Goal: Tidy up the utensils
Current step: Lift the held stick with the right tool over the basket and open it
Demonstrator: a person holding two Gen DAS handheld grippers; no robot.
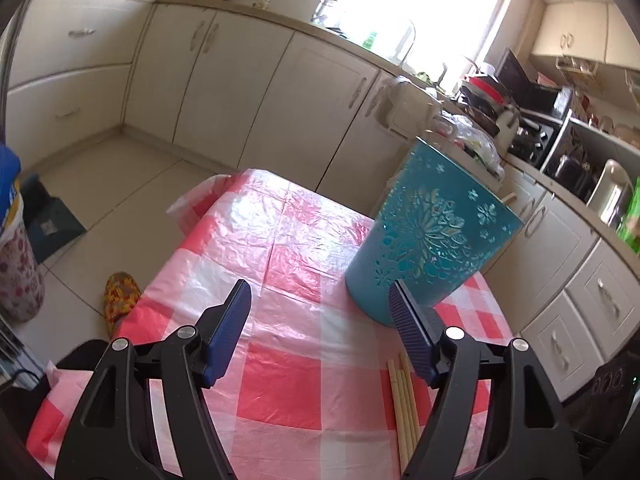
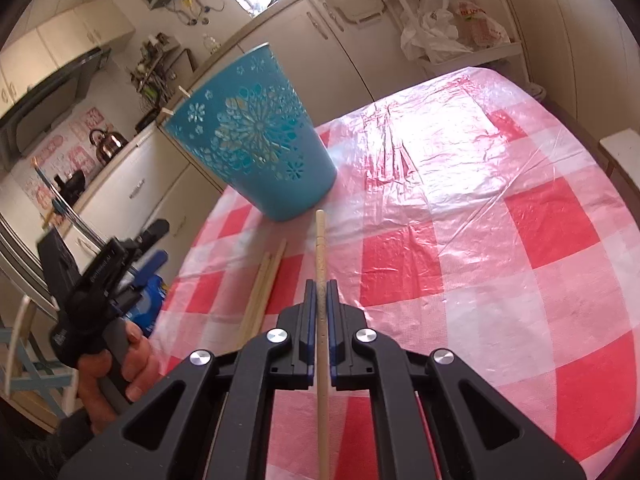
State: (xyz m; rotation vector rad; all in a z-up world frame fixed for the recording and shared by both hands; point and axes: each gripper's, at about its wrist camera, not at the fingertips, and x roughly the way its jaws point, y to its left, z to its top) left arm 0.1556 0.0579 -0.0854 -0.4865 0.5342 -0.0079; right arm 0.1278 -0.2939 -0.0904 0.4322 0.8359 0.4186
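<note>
A teal cut-out holder point(image 1: 432, 236) point(image 2: 256, 136) stands on the red-and-white checked tablecloth point(image 1: 288, 248) point(image 2: 480, 208); pale stick tips poke above its rim. Several loose wooden chopsticks point(image 1: 402, 404) point(image 2: 260, 292) lie on the cloth in front of it. My left gripper point(image 1: 320, 320) is open over the cloth, nothing between its blue pads; the loose chopsticks lie just inside its right finger. My right gripper point(image 2: 319, 292) is shut on one wooden chopstick point(image 2: 320, 240), whose tip points toward the holder's base. In the right wrist view a hand point(image 2: 120, 364) holds the left gripper at the left.
The table's near-left edge drops to a tiled floor point(image 1: 104, 184) with a patterned slipper point(image 1: 120, 296). Kitchen cabinets point(image 1: 248, 92) and a cluttered counter point(image 1: 500, 120) lie beyond the table. A white shelf point(image 2: 452, 36) with plastic bags stands behind the table.
</note>
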